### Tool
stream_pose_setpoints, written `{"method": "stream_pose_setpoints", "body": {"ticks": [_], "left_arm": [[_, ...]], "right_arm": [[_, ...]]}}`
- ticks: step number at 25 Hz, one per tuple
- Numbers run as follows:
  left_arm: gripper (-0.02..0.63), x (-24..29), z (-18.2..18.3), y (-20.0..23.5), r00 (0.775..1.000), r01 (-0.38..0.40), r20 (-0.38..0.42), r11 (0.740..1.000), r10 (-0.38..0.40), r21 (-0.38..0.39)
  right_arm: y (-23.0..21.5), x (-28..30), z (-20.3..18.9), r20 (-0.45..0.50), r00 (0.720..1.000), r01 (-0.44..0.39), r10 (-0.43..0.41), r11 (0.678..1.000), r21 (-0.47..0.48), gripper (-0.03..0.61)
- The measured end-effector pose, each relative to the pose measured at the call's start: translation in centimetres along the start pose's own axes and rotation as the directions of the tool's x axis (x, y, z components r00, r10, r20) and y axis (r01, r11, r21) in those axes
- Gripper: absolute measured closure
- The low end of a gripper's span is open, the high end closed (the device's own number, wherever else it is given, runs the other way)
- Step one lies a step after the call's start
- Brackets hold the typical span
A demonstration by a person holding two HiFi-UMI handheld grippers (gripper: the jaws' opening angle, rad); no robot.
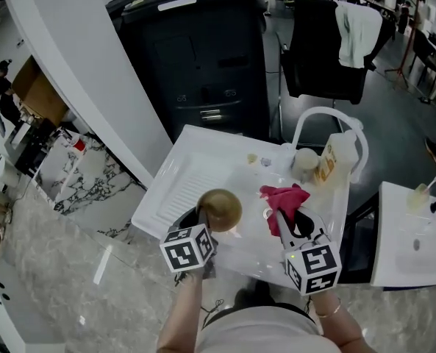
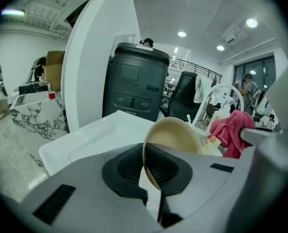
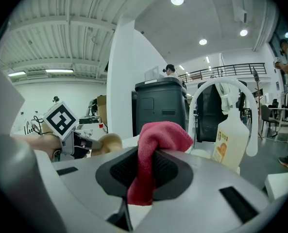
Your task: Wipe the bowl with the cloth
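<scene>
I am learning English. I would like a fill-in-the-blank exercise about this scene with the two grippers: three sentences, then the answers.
1. The left gripper is shut on the rim of the tan ____.
2. The right gripper is shut on the pink ____.
3. Behind the white sink stands a large bin whose colour is ____.

Missing words: bowl; cloth; black.

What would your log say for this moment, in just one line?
left gripper: jaws shut on bowl rim | right gripper: jaws shut on cloth | cloth and bowl: apart, no wiping contact
</scene>
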State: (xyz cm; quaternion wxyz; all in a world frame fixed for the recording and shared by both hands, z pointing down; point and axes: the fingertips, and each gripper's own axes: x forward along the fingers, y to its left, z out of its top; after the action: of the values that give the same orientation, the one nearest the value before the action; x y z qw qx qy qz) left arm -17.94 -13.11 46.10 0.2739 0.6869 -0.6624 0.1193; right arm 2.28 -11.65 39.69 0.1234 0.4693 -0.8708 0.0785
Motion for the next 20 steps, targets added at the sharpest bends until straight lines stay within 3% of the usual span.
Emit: {"method": "stream_pose_setpoints", "body": {"ticks": [8,20], "left_arm": [[0.586,4.5,0.6,5.7,0.995,-0.097,-0.036,0.987,0.093,-0.127],[0.586,11.7,-0.7,12.6,0.964,-0.255,-0.129,0.94,0.231,-0.225]], "right_arm": [[-0.4,2.2,-0.5,-0.024,0.999,-0.029,0.029,1.0,0.007,0.511],[-2.0,4.9,-1.1,-0.055,0.998,-0.036,0.037,0.999,0.014,0.511]]}}
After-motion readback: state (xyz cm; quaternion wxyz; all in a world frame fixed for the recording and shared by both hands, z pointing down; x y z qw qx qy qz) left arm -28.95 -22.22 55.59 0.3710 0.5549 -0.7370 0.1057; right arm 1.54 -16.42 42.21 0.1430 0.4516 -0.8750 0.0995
